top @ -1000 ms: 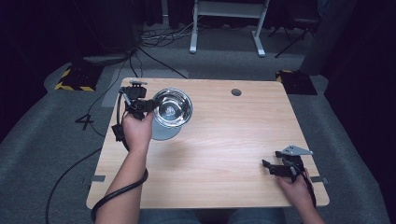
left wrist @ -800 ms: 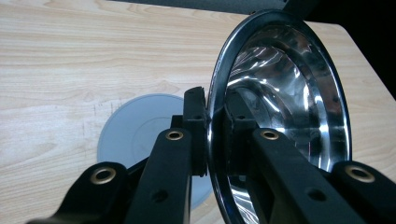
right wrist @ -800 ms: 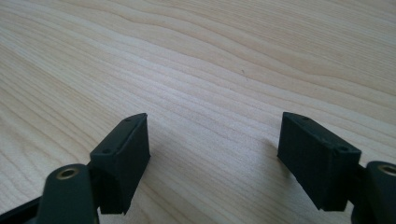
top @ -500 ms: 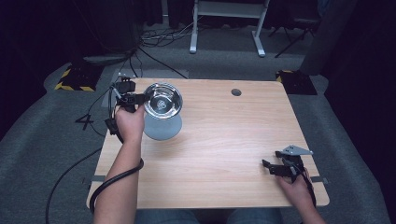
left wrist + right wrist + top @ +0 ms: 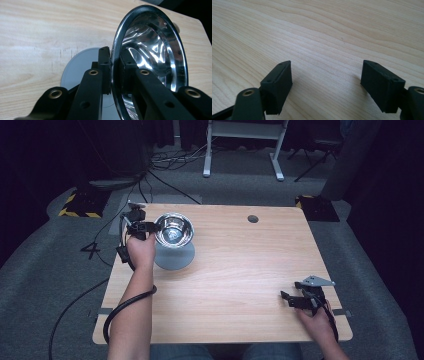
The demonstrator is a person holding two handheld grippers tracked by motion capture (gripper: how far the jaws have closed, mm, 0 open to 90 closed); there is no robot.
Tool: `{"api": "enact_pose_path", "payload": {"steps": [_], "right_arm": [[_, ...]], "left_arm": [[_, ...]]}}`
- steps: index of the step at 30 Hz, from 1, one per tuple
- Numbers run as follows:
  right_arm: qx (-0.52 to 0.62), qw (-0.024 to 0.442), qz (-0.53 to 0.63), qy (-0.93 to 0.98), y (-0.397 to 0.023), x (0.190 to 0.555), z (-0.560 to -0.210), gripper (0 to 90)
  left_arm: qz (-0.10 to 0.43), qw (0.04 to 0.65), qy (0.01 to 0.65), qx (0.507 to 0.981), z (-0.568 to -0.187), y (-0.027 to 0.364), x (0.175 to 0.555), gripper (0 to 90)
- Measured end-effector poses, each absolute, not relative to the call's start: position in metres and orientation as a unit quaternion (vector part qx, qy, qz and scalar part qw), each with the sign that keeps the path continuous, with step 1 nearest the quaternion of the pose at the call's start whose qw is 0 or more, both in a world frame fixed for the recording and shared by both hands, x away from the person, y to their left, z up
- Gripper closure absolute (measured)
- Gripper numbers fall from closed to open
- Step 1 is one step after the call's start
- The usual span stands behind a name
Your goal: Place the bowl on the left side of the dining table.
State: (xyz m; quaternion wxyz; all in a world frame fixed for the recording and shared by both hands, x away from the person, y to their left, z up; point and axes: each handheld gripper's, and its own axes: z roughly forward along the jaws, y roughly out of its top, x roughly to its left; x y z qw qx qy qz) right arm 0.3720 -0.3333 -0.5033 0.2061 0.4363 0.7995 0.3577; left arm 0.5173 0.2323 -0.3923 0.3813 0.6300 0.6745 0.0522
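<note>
Upper left, the left gripper [image 5: 148, 226] pinches the bowl [image 5: 173, 230] by its rim, tilting it above the grey disc [image 5: 175, 257]; the right gripper [image 5: 295, 300] rests spread on the counter [image 5: 240, 270].

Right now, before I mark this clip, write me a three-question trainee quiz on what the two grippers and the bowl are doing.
1. True or false: the left gripper has its jaws shut on the rim of the steel bowl.
2. Multiple choice: what lies on the table under the lifted bowl? A) a grey disc B) a red cloth C) a wooden spoon
3. Fill in: the right gripper, near the table's front right corner, has its jaws ____ with nothing between them.

Key: 1 true, one jaw inside the rim and one outside; 2 A; 3 open.
</note>
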Motion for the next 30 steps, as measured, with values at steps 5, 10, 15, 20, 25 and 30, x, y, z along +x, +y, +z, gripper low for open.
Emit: {"api": "enact_pose_path", "payload": {"steps": [5, 10, 15, 20, 25, 30], "right_arm": [[0.437, 0.206, 0.358, 0.799, -0.333, 0.372, -0.503, 24.9], [0.437, 0.206, 0.358, 0.799, -0.333, 0.372, -0.503, 24.9], [0.437, 0.206, 0.358, 0.799, -0.333, 0.372, -0.503, 24.9], [0.437, 0.206, 0.358, 0.799, -0.333, 0.372, -0.503, 24.9], [0.437, 0.206, 0.358, 0.799, -0.333, 0.372, -0.503, 24.9], [0.437, 0.206, 0.358, 0.799, -0.333, 0.372, -0.503, 24.9]], "left_arm": [[0.030, 0.373, 0.681, 0.629, -0.410, 0.235, 0.520, 82.3], [0.015, 0.363, 0.691, 0.624, -0.423, 0.236, 0.525, 82.4], [-0.001, 0.356, 0.696, 0.624, -0.433, 0.235, 0.528, 82.4], [-0.008, 0.349, 0.697, 0.627, -0.441, 0.235, 0.530, 82.3], [-0.012, 0.346, 0.704, 0.620, -0.449, 0.238, 0.530, 82.3], [-0.011, 0.345, 0.706, 0.618, -0.451, 0.238, 0.530, 82.4]]}}
